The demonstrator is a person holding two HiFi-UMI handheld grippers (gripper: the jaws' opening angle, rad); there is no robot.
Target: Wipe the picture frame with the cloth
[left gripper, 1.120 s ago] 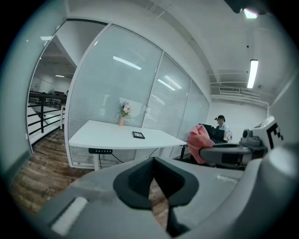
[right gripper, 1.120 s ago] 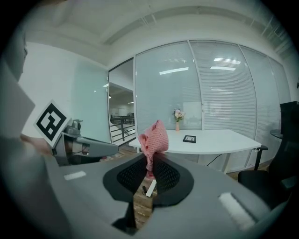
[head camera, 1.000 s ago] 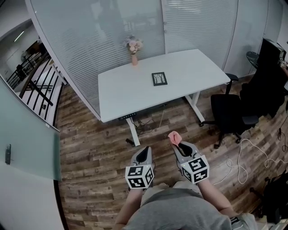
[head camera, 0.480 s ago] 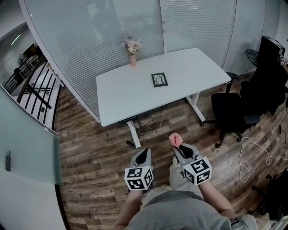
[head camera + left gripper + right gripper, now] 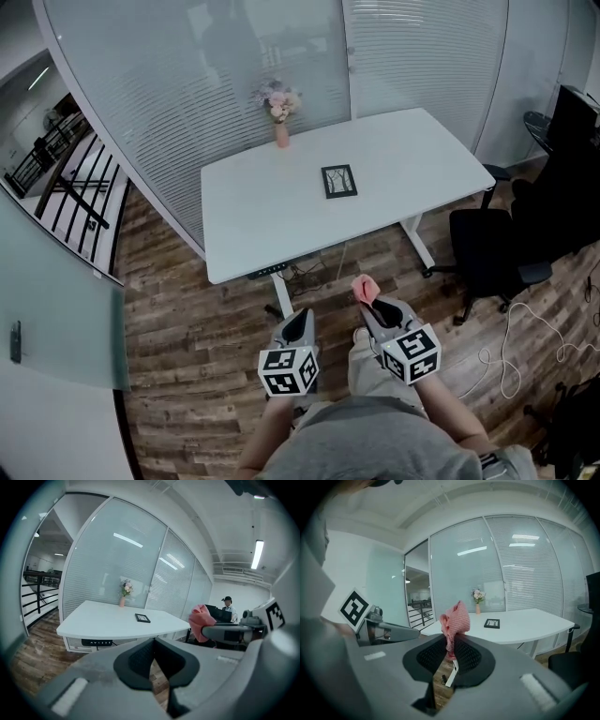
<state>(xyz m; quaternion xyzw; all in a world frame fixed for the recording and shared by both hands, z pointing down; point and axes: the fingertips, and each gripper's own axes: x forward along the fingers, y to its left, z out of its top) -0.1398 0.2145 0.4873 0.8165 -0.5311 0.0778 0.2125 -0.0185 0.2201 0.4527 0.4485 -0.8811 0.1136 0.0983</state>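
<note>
A small black picture frame (image 5: 338, 181) lies flat near the middle of the white table (image 5: 281, 220); it also shows as the frame (image 5: 142, 618) in the left gripper view and the frame (image 5: 492, 623) in the right gripper view. My right gripper (image 5: 367, 298) is shut on a pink cloth (image 5: 363, 287), which sticks up from the jaws as a bunched cloth (image 5: 455, 620). My left gripper (image 5: 300, 322) is shut with nothing in it. Both grippers hover over the wooden floor, well short of the table's near edge.
A pink vase of flowers (image 5: 280, 111) stands at the table's far edge by the glass wall. A black office chair (image 5: 495, 254) stands right of the table. Cables (image 5: 506, 361) lie on the floor at the right. A person (image 5: 228, 607) sits far off.
The view has shifted slightly, so table and frame sit a little lower and further right. Both grippers keep their places, and the cloth stays in the right one.
</note>
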